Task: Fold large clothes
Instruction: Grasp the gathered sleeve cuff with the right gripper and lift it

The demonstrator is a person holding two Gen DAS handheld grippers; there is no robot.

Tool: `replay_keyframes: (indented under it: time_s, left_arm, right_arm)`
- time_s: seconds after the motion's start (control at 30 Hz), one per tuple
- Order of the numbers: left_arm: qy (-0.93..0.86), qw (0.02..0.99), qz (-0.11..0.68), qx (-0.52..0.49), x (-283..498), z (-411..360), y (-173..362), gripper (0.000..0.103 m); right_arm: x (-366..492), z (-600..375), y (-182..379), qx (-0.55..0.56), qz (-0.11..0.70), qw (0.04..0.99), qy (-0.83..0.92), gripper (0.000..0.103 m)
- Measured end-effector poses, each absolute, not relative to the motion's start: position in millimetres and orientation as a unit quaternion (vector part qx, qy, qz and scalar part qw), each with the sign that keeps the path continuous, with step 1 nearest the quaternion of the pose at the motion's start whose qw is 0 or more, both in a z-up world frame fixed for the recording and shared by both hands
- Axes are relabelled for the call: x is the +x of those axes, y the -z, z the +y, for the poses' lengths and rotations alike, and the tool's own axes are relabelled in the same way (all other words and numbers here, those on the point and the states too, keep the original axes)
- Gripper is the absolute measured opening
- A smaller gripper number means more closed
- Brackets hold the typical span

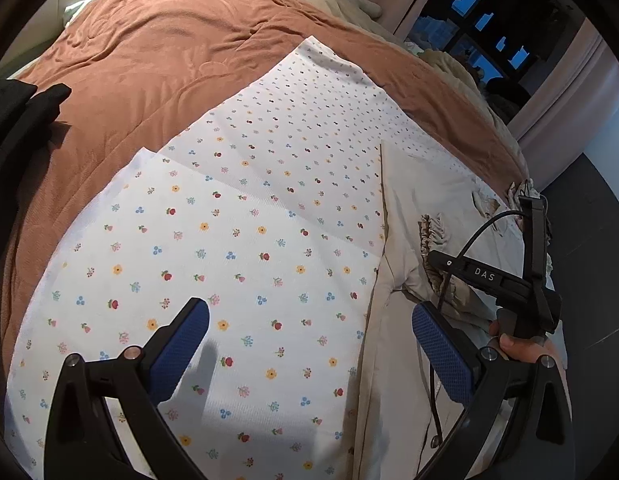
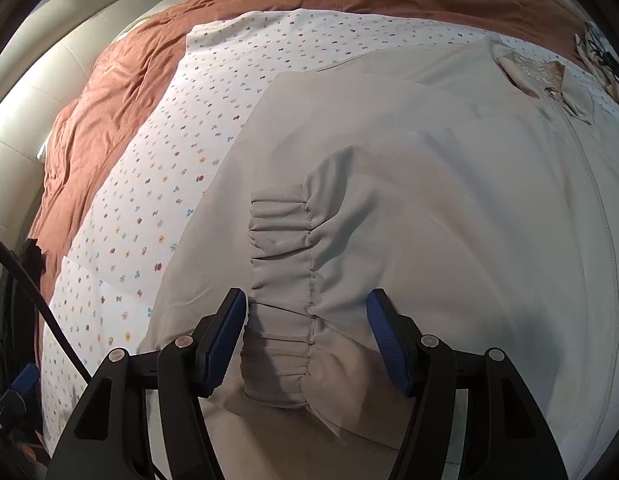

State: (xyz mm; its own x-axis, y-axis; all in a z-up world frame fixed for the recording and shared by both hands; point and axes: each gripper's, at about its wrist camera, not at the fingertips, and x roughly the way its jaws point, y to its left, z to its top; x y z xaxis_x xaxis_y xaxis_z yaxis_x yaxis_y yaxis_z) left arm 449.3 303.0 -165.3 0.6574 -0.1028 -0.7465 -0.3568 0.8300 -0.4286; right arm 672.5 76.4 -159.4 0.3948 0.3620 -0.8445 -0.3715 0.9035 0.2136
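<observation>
A large beige jacket [image 2: 449, 184] lies flat on a white floral cloth [image 2: 157, 152], collar [image 2: 541, 80] at the far right. One sleeve is folded over the body, its gathered cuff [image 2: 281, 264] pointing toward me. My right gripper [image 2: 305, 328] is open, its blue pads either side of the cuff's near end, not closed on it. In the left wrist view the jacket [image 1: 405, 240] lies at the right of the floral cloth [image 1: 237, 248]. My left gripper [image 1: 309, 344] is open and empty above the cloth, beside the jacket's edge. The right gripper's body [image 1: 521, 280] shows there over the jacket.
The floral cloth lies on a rust-orange quilt [image 1: 157, 48] covering a bed. A cream padded headboard [image 2: 49, 92] stands at the left. A dark window [image 1: 489, 28] and pale curtains [image 1: 569, 92] are beyond the bed, with dark floor [image 1: 589, 208] at the right. A black cable [image 2: 41, 304] hangs left.
</observation>
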Motion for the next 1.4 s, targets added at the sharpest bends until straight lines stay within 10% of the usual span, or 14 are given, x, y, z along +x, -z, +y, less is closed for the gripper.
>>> replay_keyframes:
  time_s: [0.33,1.4]
  left_arm:
    - [-0.067,0.867,0.409,-0.276,452.1,291.8,158.0,0.103]
    - [-0.042,0.877,0.430,-0.213,490.8,219.1,131.3,0.103]
  right_arm:
    - [657.9,70.0,156.9,-0.040,0.486,0.843,-0.229,0.026]
    - [587.9,-224.6,93.3,0.196,0.384,0.884,-0.182,0.024]
